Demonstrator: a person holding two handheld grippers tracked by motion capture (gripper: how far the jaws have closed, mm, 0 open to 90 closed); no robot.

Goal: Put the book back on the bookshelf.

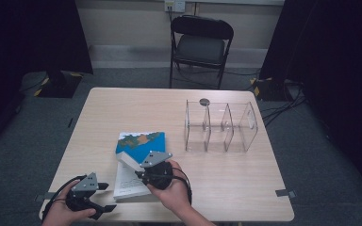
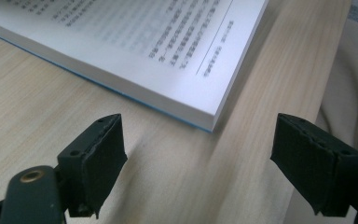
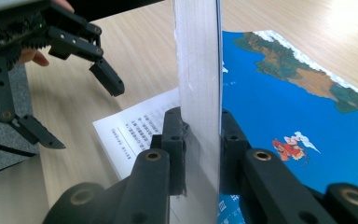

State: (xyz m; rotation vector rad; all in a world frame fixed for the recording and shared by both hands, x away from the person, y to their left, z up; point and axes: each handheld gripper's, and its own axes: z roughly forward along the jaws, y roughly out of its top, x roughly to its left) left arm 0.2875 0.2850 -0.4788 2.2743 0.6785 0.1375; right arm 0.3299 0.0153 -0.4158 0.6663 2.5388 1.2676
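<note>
A paperback book with a blue illustrated cover lies open near the table's front, its printed white page facing up. My right gripper is shut on a thick sheaf of its pages, and that sheaf stands on edge between the jaws of the right gripper, with the blue cover lying flat beyond it. My left gripper is open at the front left, just beside the book's corner. In the left gripper view nothing lies between the fingertips of the left gripper, and the book's corner is just ahead.
A clear acrylic organiser with three compartments stands at the right rear of the wooden table. A small dark disc lies behind it. A black folding chair stands beyond the far edge. The front edge is close under both hands.
</note>
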